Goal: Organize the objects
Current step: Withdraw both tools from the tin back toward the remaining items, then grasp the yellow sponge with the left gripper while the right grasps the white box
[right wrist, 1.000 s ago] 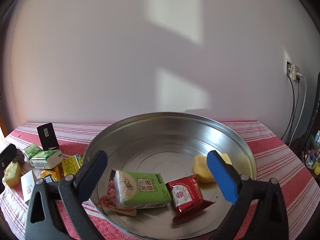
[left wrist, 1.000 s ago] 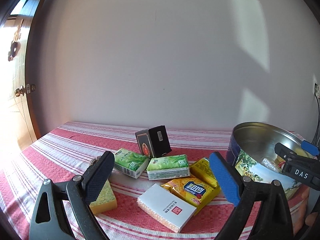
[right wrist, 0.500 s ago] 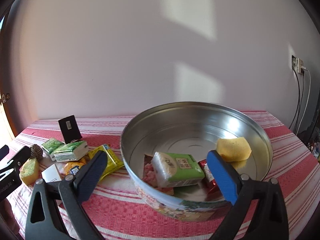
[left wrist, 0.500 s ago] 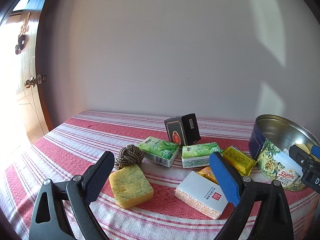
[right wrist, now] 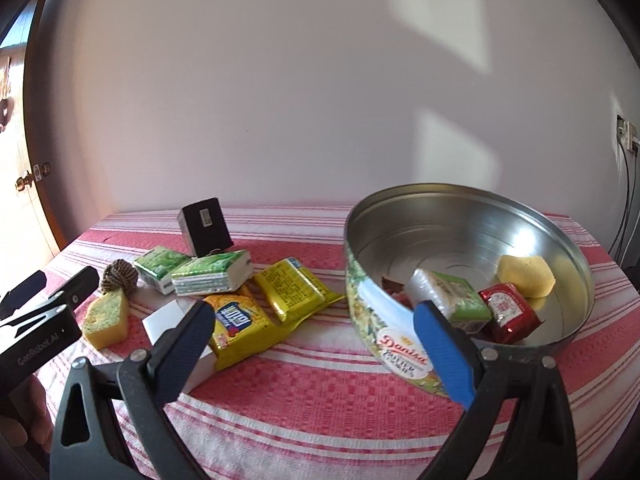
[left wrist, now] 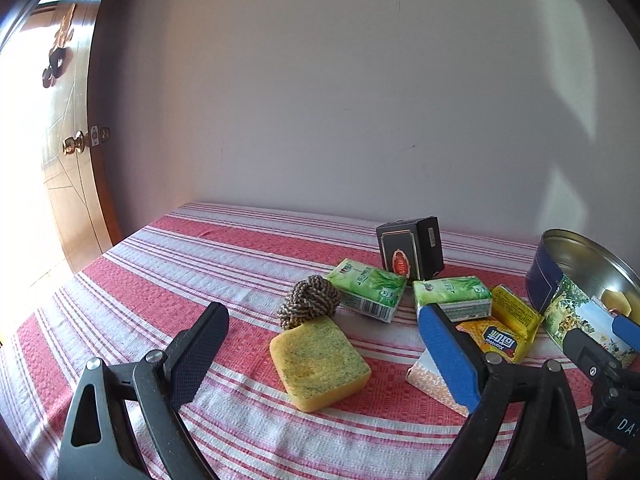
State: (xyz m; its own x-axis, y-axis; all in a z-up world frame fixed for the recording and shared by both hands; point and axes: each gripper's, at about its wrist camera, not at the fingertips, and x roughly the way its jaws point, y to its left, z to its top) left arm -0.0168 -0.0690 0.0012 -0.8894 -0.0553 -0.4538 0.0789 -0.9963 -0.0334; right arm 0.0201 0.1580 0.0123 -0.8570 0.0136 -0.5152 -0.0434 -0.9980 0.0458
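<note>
- Yellow sponge is lying flat ahead of the left gripper, long axis angling away leftward, top speckled green.
- Both the left gripper and right gripper are gaping wide, holding nothing.

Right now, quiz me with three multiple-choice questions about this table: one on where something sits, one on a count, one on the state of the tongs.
1. Where does the brown knotted rope ball lie?
A. inside the round metal cookie tin
B. on the striped cloth, touching the yellow-green sponge
C. on top of the black box

2. How many green tissue packs lie on the cloth outside the tin?
A. none
B. two
C. four

3. How do the left tongs stand?
A. open, holding nothing
B. shut on the sponge
C. shut on a packet

Answers: 1 B, the ball rests against the sponge's far edge. 2 B, a pair lies before the black box. 3 A, the sponge shows untouched in the wide gap.
</note>
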